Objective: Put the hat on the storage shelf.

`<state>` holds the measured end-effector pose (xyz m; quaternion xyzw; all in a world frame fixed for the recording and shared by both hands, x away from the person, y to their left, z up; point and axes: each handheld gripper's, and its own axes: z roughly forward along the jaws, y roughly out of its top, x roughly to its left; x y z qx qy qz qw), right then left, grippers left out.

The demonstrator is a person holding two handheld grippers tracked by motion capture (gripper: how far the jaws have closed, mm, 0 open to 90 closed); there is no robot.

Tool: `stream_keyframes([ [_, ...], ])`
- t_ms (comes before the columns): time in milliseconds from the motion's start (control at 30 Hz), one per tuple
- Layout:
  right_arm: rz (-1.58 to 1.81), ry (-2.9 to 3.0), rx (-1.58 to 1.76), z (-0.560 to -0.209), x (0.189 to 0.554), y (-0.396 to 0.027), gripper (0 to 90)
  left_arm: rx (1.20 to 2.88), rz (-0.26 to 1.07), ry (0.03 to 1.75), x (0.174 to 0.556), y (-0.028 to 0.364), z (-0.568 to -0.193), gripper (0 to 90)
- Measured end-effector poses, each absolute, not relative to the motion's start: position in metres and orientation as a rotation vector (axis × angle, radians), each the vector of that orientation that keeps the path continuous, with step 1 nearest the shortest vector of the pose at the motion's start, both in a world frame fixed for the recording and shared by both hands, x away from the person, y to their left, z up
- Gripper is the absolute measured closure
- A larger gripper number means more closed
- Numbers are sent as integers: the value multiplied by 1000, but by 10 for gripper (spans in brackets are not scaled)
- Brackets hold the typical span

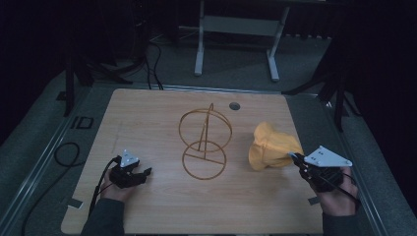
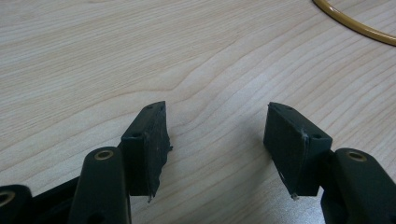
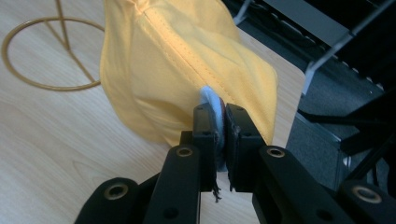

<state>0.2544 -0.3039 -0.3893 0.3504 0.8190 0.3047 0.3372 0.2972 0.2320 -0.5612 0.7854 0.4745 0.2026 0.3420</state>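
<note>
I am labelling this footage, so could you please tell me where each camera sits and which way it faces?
High view: above the person's side, looking forward and down on the table; forearms, left gripper, right gripper.
Left gripper view: on the left gripper, looking along open jaws at bare wood.
Right gripper view: on the right gripper, jaws shut on the yellow cloth.
Shared: the gold wire stand appears in all three.

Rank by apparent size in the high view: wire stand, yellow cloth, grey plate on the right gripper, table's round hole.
Largest to smallest:
1. wire stand
2. yellow cloth, smaller in outline than the stand though solid
3. grey plate on the right gripper, nearer the camera, so flattered
4. round hole
</note>
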Motion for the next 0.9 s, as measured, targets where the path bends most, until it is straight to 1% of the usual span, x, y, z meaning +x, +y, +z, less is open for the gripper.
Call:
stream_keyframes([
  [300, 811, 2217, 814, -393, 263, -278, 835, 2042, 527, 1234, 297, 232, -561, 401],
  [700, 835, 2322, 706, -411, 282, -240, 829, 2043, 527, 1233, 297, 232, -561, 401],
  [900, 800, 2377, 710, -422, 288, -237, 823, 2043, 526, 1232, 297, 232, -561, 401],
])
